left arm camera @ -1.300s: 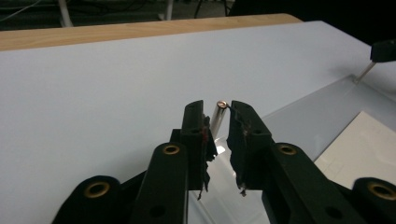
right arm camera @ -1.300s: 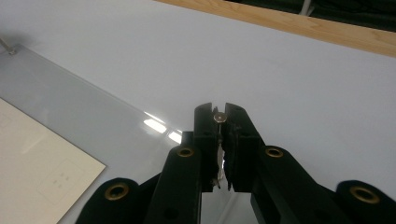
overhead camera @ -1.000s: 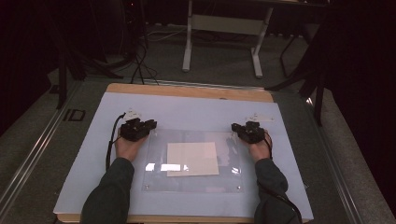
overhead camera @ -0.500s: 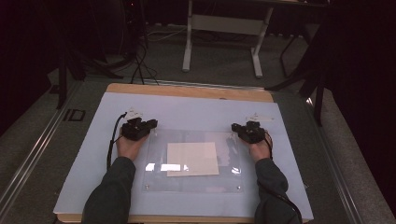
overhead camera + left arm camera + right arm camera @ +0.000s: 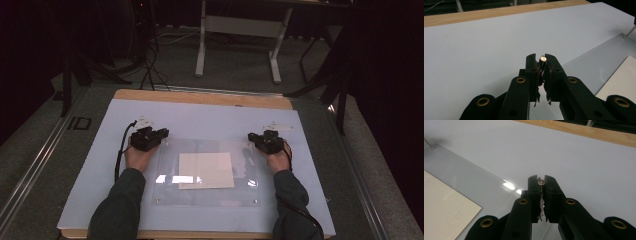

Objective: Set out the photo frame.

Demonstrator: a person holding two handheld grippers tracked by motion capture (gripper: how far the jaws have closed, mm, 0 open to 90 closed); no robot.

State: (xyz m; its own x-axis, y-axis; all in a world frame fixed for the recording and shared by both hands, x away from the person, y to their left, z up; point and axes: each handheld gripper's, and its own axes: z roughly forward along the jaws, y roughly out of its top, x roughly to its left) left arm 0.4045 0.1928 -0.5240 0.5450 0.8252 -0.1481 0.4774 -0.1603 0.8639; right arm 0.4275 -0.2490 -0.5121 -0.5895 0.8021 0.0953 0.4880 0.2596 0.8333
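A clear acrylic plate (image 5: 170, 192) lies on the pale mat, with a cream sheet (image 5: 206, 170) under its middle. At the plate's far left corner, my left gripper (image 5: 161, 134) (image 5: 541, 57) is shut on a small round-headed metal screw (image 5: 543, 59). My right gripper (image 5: 252, 137) (image 5: 540, 179) sits at the far right corner, shut on a similar screw (image 5: 540, 181). Both grippers rest low against the plate's far edge, each held by a hand. The cream sheet (image 5: 621, 80) (image 5: 444, 210) appears at the side of each gripper view.
The pale mat (image 5: 210, 120) covers a wooden table (image 5: 200, 97). Two small screws (image 5: 255, 201) mark the plate's near corners. A thin metal pin (image 5: 628, 32) stands at the opposite far corner. A metal stand (image 5: 240, 30) and cables (image 5: 150, 60) are on the floor beyond.
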